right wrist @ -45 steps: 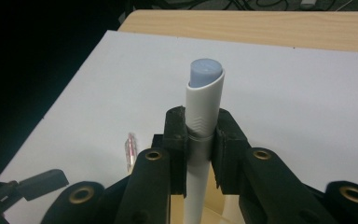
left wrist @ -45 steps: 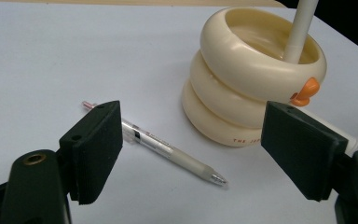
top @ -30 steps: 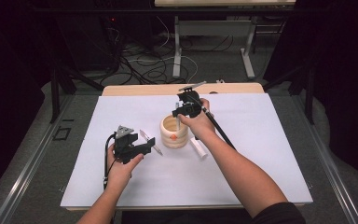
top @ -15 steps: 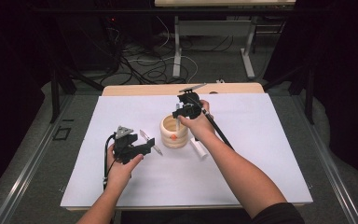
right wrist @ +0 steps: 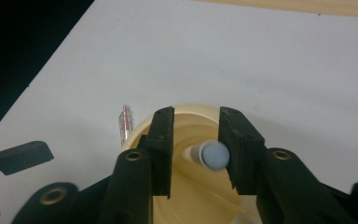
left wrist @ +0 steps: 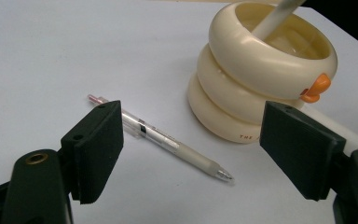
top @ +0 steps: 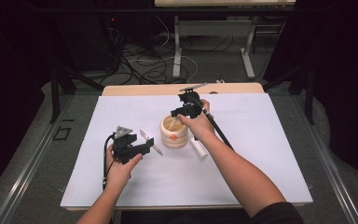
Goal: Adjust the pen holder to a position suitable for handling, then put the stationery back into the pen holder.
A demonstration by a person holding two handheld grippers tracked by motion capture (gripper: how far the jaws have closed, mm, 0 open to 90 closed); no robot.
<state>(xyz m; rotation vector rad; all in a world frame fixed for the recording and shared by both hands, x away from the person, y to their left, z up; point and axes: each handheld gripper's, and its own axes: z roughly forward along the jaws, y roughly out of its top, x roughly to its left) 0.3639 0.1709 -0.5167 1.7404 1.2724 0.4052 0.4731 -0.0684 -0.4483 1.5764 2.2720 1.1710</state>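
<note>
Pens going into the cup (top: 175, 132), two grippers working.
High view: right gripper (top: 182, 112) is hovering over cup w/ a white pen (top: 173, 123) dipping in. Left gripper view: left gripper (left wrist: 191, 154) is gaping, clear pen (left wrist: 161, 138) lying btwn jaws. Right gripper view: jaws are parted; white pen is leaning against one.
</note>
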